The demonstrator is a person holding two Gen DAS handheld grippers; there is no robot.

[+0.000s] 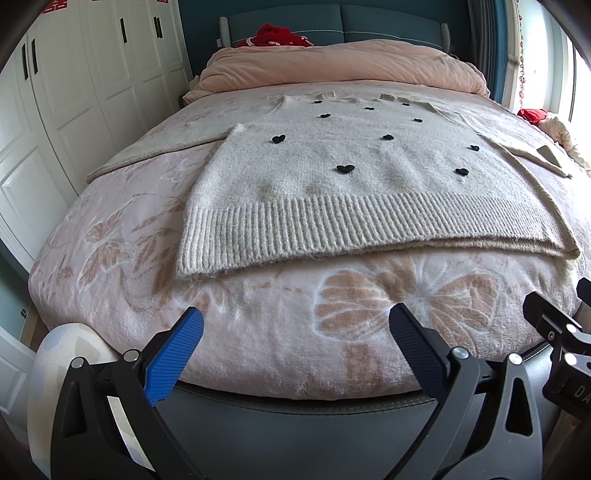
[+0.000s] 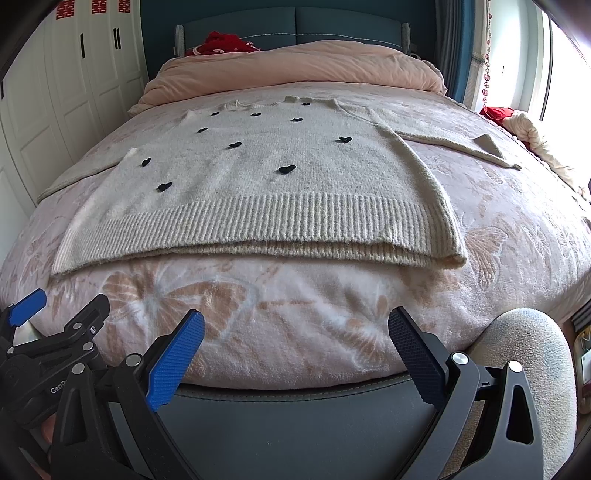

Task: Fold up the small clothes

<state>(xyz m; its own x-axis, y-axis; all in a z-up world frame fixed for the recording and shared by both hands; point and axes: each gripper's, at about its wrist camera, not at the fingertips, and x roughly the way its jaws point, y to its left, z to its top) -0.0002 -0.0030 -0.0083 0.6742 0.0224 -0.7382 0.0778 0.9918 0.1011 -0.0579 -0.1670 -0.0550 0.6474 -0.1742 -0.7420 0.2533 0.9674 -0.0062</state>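
Observation:
A cream knit sweater (image 1: 354, 177) (image 2: 258, 184) with small black hearts lies flat and face up on the bed, ribbed hem nearest me, both sleeves spread out to the sides. My left gripper (image 1: 295, 332) hangs open over the bed's near edge, short of the hem, holding nothing. My right gripper (image 2: 295, 332) is open too, at the same distance from the hem and empty. Part of the right gripper (image 1: 561, 332) shows at the right edge of the left wrist view; the left gripper (image 2: 33, 321) shows at the left edge of the right wrist view.
The bed carries a pink floral blanket (image 1: 258, 332) (image 2: 295, 332), with a folded peach duvet (image 1: 332, 66) and red cloth (image 1: 277, 35) at the headboard. White wardrobe doors (image 1: 74, 92) stand left. A bundle of cloth (image 2: 532, 136) lies at the bed's right side by the window.

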